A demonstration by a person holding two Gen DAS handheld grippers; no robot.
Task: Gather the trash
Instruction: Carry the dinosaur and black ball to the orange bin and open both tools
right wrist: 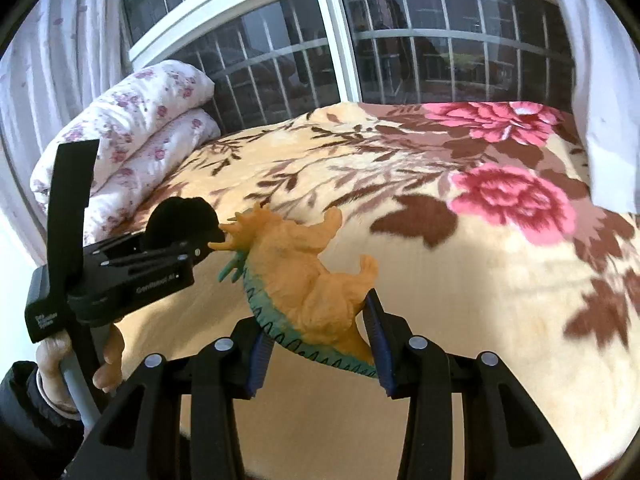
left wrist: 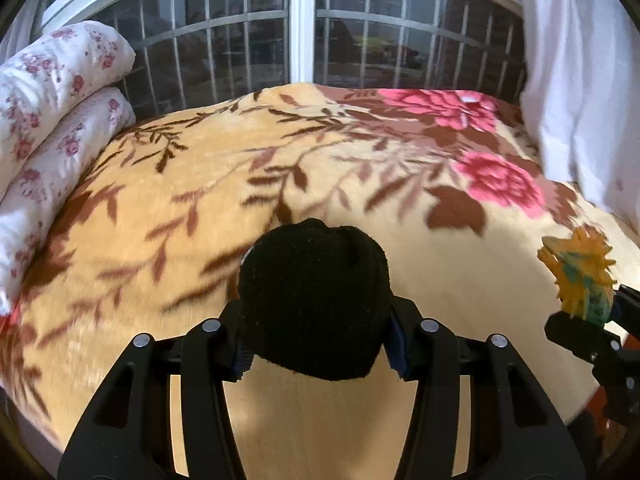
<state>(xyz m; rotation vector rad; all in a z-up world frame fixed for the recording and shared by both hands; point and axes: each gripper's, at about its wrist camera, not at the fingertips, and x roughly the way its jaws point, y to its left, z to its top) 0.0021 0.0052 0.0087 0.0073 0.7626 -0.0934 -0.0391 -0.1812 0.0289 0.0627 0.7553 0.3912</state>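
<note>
My left gripper [left wrist: 318, 354] is shut on a black fuzzy ball of fabric [left wrist: 314, 300] and holds it above the bed. It also shows in the right wrist view [right wrist: 180, 240], with the black fabric [right wrist: 180, 216] between its fingers at the left. My right gripper [right wrist: 320, 356] is shut on an orange and green toy dinosaur [right wrist: 304, 276], held above the bed. The dinosaur also shows at the right edge of the left wrist view [left wrist: 580, 280], with the right gripper [left wrist: 592, 328] under it.
A bed with a yellow floral blanket [left wrist: 280, 184] fills both views. Folded white floral quilts [left wrist: 52, 100] lie at its left. A barred window [left wrist: 304, 40] stands behind. White curtains [left wrist: 580, 80] hang at the right. My hand [right wrist: 108, 360] holds the left gripper's handle.
</note>
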